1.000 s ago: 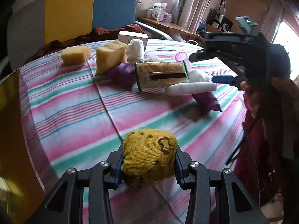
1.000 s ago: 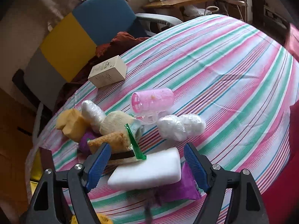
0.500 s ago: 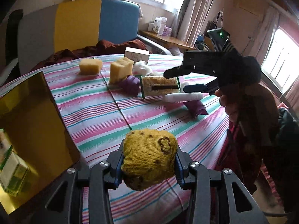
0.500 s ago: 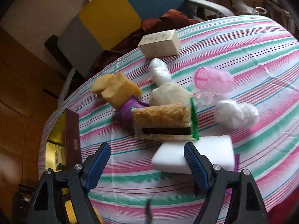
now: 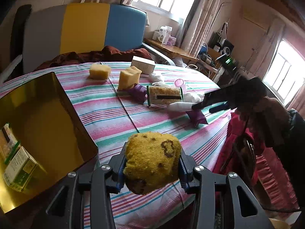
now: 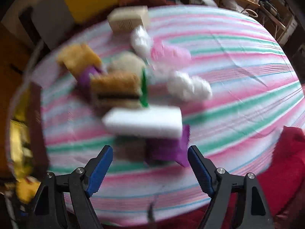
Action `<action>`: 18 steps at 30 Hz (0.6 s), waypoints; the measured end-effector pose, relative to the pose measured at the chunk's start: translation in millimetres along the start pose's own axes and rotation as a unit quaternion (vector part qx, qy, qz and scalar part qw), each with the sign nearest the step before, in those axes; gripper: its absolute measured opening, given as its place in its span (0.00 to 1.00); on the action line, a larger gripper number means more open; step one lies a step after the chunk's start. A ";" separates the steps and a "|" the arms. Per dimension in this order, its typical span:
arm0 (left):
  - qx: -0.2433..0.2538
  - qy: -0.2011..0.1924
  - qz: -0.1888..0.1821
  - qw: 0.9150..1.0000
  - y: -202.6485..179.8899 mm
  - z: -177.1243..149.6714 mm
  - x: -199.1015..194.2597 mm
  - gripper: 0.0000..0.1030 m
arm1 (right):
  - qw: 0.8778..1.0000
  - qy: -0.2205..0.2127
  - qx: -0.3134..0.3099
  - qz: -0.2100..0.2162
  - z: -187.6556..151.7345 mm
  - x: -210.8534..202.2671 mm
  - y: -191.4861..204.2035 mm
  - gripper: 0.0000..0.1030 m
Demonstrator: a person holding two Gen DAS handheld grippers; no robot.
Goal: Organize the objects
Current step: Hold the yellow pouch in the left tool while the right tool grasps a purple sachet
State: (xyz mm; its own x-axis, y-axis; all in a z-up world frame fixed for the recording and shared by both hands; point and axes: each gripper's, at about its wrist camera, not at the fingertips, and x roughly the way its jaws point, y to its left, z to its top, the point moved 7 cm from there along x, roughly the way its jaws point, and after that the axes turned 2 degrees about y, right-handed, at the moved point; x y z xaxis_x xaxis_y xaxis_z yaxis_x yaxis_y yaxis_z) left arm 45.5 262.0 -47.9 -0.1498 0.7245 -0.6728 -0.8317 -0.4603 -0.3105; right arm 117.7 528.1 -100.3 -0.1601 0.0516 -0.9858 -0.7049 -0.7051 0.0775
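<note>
My left gripper (image 5: 151, 168) is shut on a yellow knitted sponge (image 5: 152, 158) with brown spots, held above the striped tablecloth beside the gold box (image 5: 57, 118). My right gripper (image 6: 150, 164) stands open, pointing down over a white foam block (image 6: 143, 122) and a purple packet (image 6: 167, 148); nothing is between its pads. In the left wrist view the right gripper (image 5: 209, 106) hovers over that same white block (image 5: 179, 106). Further back lie a wrapped scouring pad (image 5: 164, 95), two yellow sponges (image 5: 100, 71), a pink cup (image 5: 180, 83) and a small carton (image 5: 143, 64).
Inside the gold box sits a green-and-white carton (image 5: 18, 173). A grey, yellow and blue chair (image 5: 85, 26) stands behind the round table with a dark red cloth on it. A person's red garment (image 6: 286, 162) is at the table's near right edge. The right wrist view is motion-blurred.
My left gripper has pulled back and up with the sponge, bringing the gold box into view at left. My right gripper has tipped downward over the white block and purple packet.
</note>
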 end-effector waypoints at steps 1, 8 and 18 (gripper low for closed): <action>-0.001 -0.001 0.000 1.000 1.0 -0.6 -1.7 0.44 | 1.000 0.008 -0.003 -0.012 1.4 7.1 -0.1 0.76; -0.012 -0.002 0.005 1.000 9.4 -4.6 -7.9 0.44 | 0.996 0.049 -0.009 -0.071 15.5 37.4 -4.5 0.52; -0.022 -0.008 0.006 1.000 17.0 -3.4 -13.2 0.44 | 0.996 0.017 -0.086 -0.008 -23.6 -1.3 33.3 0.47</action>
State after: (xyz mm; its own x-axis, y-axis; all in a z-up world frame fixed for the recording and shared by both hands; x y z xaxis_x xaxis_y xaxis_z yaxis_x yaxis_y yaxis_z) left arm 35.1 242.9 -46.6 -0.1674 0.7266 -0.6664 -0.8059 -0.4902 -0.3321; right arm 110.7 487.8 -100.0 -0.1246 0.0415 -0.9913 -0.5775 -0.8155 0.0385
